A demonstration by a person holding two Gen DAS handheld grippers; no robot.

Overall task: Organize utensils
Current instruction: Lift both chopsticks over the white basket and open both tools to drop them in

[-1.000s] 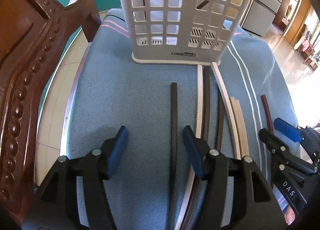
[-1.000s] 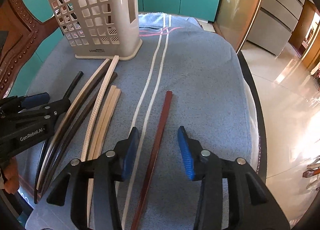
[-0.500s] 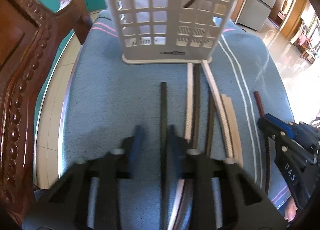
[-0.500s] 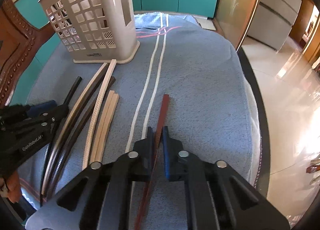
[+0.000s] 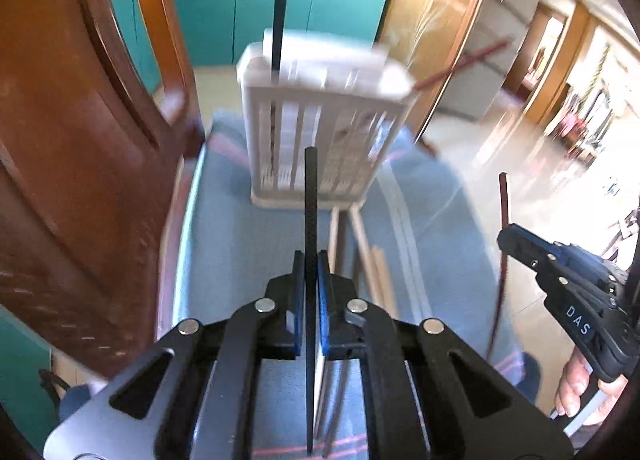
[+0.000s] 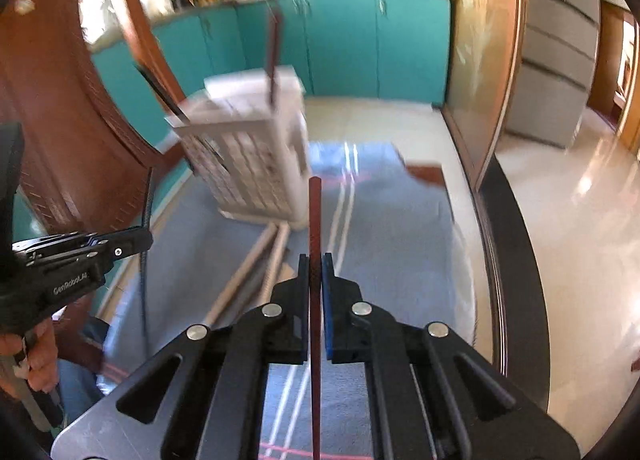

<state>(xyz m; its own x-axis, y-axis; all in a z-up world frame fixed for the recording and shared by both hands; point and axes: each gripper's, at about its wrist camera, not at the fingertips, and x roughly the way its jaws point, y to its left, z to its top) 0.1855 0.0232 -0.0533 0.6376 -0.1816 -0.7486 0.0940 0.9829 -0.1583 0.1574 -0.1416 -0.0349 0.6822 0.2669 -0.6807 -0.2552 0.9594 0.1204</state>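
Observation:
My left gripper (image 5: 311,260) is shut on a black chopstick (image 5: 310,195), lifted off the blue cloth and pointing toward the white lattice utensil basket (image 5: 320,139). My right gripper (image 6: 316,264) is shut on a dark red chopstick (image 6: 314,211), also lifted, with the basket (image 6: 252,163) ahead to its left. The basket holds a black stick (image 5: 279,15) and a reddish stick (image 5: 460,67). Several pale and dark chopsticks (image 5: 368,256) lie on the cloth in front of the basket; they also show in the right wrist view (image 6: 248,272).
A carved wooden chair back (image 5: 80,163) stands close on the left. The blue cloth (image 6: 392,244) covers a round table with a dark rim (image 6: 516,260) on the right. Teal cabinets (image 6: 340,47) stand behind. Each gripper shows in the other's view.
Both grippers have closed on their chopsticks and lifted them off the cloth. The views have tilted up, so the basket now looks farther away and blurred.

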